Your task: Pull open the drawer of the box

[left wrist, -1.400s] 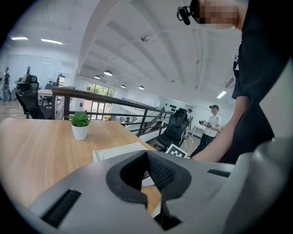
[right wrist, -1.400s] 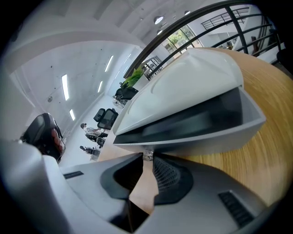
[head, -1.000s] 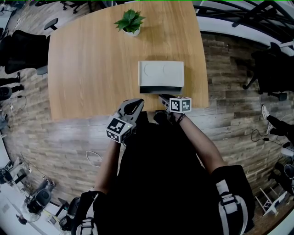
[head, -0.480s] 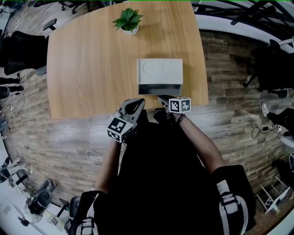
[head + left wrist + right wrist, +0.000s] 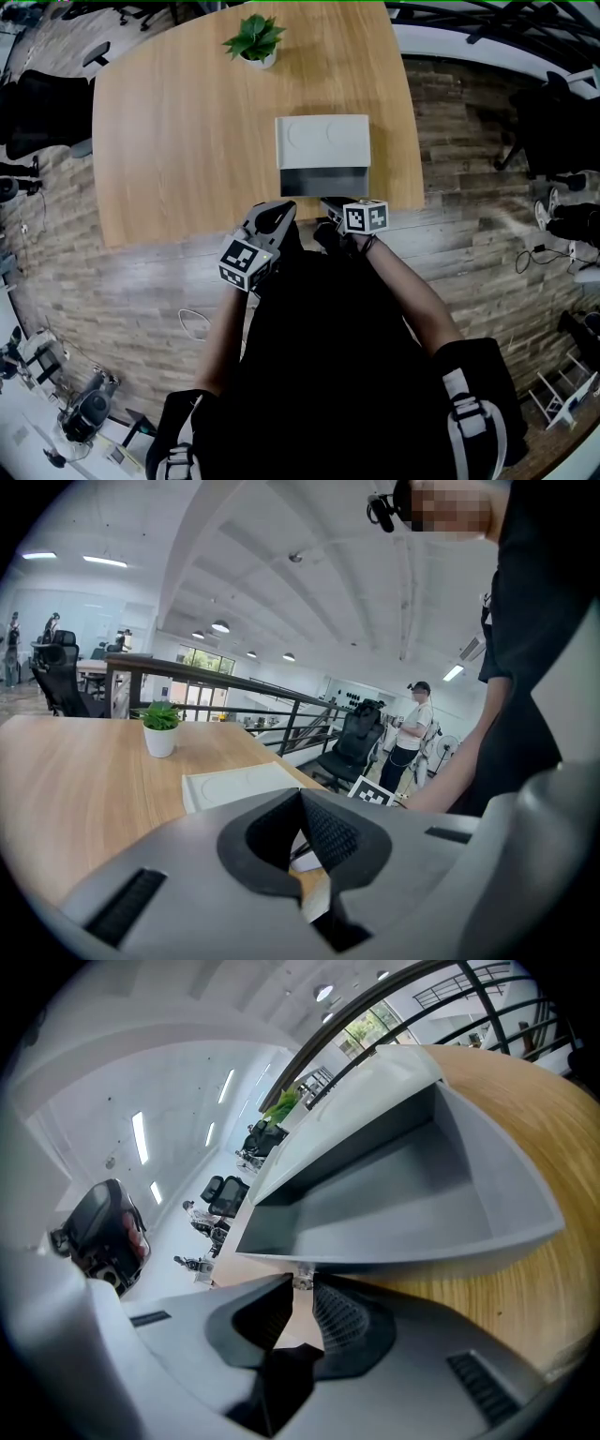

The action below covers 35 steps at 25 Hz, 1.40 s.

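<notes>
From the head view, the box (image 5: 322, 141) sits on the table (image 5: 169, 141) close to its near edge, right of middle, with the drawer (image 5: 322, 179) slid partway out toward the person. A plant (image 5: 253, 39) stands at the far edge. The right gripper (image 5: 330, 201) meets the drawer front, and the left gripper (image 5: 274, 214) hangs just to its left. In the left gripper view, that gripper (image 5: 300, 799) is clenched on nothing, tips together, with the box (image 5: 234, 785) beyond it. In the right gripper view, the gripper (image 5: 300, 1288) pinches the knob (image 5: 302, 1280) on the open grey drawer (image 5: 375, 1204).
</notes>
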### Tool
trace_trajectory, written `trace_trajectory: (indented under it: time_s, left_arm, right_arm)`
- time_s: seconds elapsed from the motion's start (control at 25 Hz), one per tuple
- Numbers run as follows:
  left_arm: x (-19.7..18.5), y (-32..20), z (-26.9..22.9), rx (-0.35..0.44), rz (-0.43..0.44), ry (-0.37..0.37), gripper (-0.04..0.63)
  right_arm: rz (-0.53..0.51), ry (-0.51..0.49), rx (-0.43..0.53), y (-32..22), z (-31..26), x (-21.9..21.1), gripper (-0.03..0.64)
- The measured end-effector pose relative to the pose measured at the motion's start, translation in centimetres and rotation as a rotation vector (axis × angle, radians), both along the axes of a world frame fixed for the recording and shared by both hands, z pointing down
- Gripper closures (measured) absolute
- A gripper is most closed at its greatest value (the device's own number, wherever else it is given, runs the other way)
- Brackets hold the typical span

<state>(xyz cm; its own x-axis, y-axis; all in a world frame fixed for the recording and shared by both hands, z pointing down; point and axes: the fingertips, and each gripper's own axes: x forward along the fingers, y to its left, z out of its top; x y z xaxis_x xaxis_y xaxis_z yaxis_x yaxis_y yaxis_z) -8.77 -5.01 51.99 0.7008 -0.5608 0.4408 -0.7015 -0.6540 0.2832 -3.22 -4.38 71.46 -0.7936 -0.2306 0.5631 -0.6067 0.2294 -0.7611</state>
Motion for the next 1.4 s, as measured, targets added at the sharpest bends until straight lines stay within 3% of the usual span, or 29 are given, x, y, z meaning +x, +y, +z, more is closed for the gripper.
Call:
trace_trajectory:
  time_s: [0.72,1.4]
  left_arm:
    - [0.8,1.4,1.0,-0.026,0.004,0.007,0.573]
    - [1.7,2.0,1.7,-0.043,0.005,0.001,0.574]
  right_arm:
    - [-0.057,0.028,-0.009,3.0,0.8,0.3,0.538]
    - [-0.067,-0.02,-0.01,4.0,0.6,0.2,0.538]
